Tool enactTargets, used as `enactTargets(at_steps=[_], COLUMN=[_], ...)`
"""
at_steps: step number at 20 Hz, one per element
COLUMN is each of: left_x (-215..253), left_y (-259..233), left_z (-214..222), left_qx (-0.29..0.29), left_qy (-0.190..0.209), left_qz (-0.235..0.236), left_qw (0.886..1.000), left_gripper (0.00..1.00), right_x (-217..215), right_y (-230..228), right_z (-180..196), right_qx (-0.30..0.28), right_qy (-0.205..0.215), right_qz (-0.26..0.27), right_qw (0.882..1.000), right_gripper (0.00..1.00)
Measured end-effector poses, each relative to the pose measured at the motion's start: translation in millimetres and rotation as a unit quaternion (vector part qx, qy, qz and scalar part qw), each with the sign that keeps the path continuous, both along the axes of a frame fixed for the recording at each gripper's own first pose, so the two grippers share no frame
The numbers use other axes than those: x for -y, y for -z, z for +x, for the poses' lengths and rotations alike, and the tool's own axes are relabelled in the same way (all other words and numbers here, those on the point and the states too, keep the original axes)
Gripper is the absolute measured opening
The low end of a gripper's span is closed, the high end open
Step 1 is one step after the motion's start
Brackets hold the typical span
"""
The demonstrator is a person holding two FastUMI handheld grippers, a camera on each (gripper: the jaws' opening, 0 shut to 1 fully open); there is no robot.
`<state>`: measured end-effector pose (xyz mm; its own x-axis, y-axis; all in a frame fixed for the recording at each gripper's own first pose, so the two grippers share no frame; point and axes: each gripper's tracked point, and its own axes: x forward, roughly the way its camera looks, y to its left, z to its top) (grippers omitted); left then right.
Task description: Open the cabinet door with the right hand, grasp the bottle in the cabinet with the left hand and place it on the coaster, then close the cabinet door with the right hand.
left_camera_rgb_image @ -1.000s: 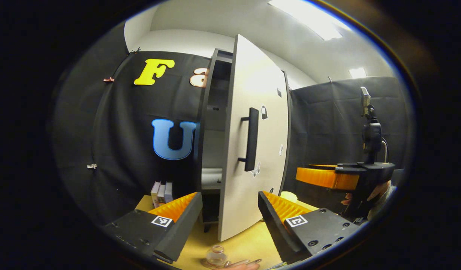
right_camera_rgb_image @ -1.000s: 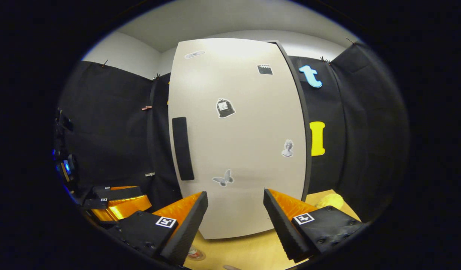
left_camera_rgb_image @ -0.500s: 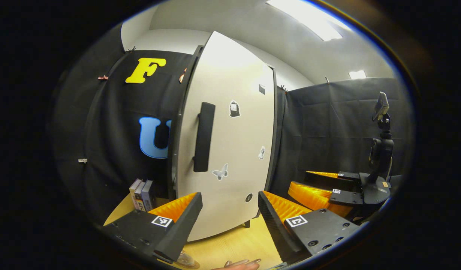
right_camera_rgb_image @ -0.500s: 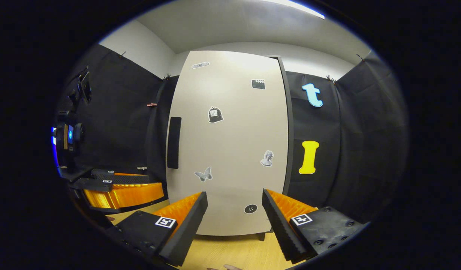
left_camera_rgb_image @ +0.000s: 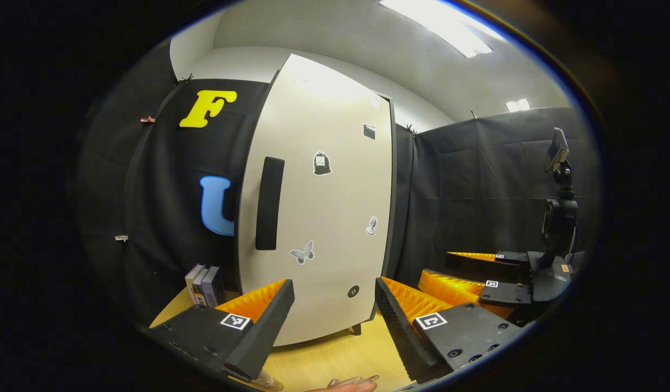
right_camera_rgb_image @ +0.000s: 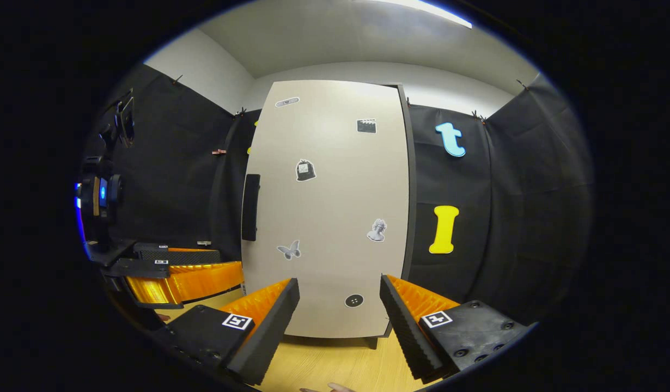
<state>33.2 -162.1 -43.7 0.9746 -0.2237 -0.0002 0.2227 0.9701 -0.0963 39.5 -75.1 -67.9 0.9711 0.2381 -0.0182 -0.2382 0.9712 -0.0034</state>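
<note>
The tall beige cabinet door (left_camera_rgb_image: 318,218) stands shut, its black handle (left_camera_rgb_image: 269,203) on its left side. My left gripper (left_camera_rgb_image: 334,286) is open and holds nothing, a short way in front of the door. A sliver of the clear glass bottle (left_camera_rgb_image: 265,379) on a brown coaster peeks out at the bottom edge, under my left finger. In the right gripper view the shut door (right_camera_rgb_image: 324,207) and its handle (right_camera_rgb_image: 250,207) face me. My right gripper (right_camera_rgb_image: 339,282) is open and holds nothing, apart from the door. The left gripper (right_camera_rgb_image: 231,262) shows at the left.
The cabinet stands on a light wooden table (left_camera_rgb_image: 335,354). A few books (left_camera_rgb_image: 204,283) lean at its left. My right gripper (left_camera_rgb_image: 434,265) hovers at the right, with a black stand holding a phone (left_camera_rgb_image: 558,218) behind it. A fingertip (left_camera_rgb_image: 351,384) shows at the bottom edge.
The cabinet door has swung from half open to fully shut. Both grippers have drawn back from it, and the bottle has slid to the bottom edge of the left gripper view.
</note>
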Motion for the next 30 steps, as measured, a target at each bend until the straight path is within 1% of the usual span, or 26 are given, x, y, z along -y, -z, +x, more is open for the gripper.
enactTargets(at_steps=[4,8,16,22,26,30], left_x=[2.8,5.1,1.4,1.4,7.7,7.7], left_y=[-2.5,-6.2,-7.8,-9.3,-10.4,-12.3], left_z=[-6.9,-11.0,-15.0,-16.2,-20.1,-21.0], left_qx=[0.009,0.016,0.022,0.025,0.029,0.033], left_qy=[0.0,0.011,0.015,0.022,0.038,0.038], left_qz=[0.007,0.012,0.027,0.03,0.022,0.026], left_qw=[1.0,1.0,0.999,0.999,0.999,0.998], left_gripper=[0.94,0.94,0.94,0.94,0.94,0.94], right_x=[-4.8,1.7,-5.2,-12.5,-9.6,-5.3], right_y=[-4.9,-4.0,-5.9,-5.0,-8.4,-10.4], right_z=[-6.3,-7.1,-11.7,-9.6,-8.4,-6.1], right_qx=[-0.003,0.002,-0.003,-0.012,-0.016,-0.01], right_qy=[0.004,0.016,0.015,0.016,0.02,0.023], right_qz=[0.021,-0.003,0.01,0.014,0.018,0.009], right_qw=[1.0,1.0,1.0,1.0,1.0,1.0], right_gripper=[0.96,0.96,0.96,0.96,0.96,0.96])
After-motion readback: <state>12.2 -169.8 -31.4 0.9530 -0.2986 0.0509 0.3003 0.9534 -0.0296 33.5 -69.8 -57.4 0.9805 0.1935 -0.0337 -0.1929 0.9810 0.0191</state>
